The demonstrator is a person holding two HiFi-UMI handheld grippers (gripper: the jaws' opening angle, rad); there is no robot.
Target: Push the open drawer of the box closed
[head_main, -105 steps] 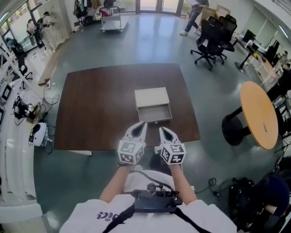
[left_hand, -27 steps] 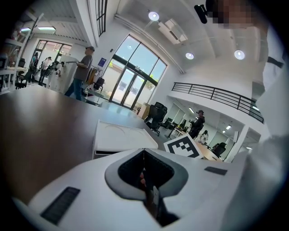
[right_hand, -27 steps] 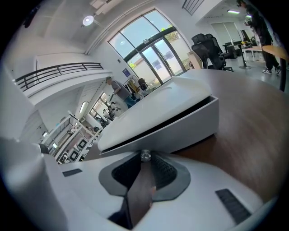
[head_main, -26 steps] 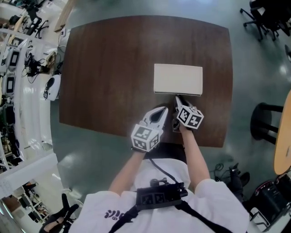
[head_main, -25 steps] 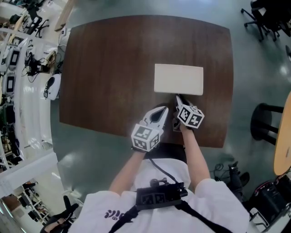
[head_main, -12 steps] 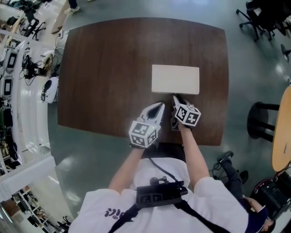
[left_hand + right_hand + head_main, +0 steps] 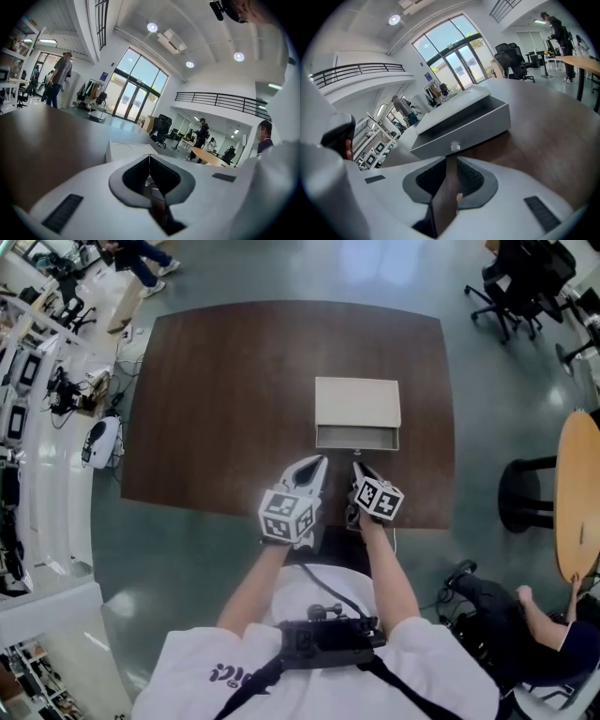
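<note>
The box (image 7: pixel 357 401) is sitting on the brown surface (image 7: pixel 225 399), its drawer (image 7: pixel 357 438) sticking out a little, the inside too dark to see. The right gripper (image 7: pixel 450 158) is holding its empty fingers slightly apart near the knob (image 7: pixel 453 146). The left gripper (image 7: pixel 149 156) is pressing its empty fingers together.

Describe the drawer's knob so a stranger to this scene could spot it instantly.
On the dark wooden table stands one pale box. Its drawer is pulled partly out toward the person. The knob is the small shiny stud centred on the drawer's otherwise plain front.
</note>
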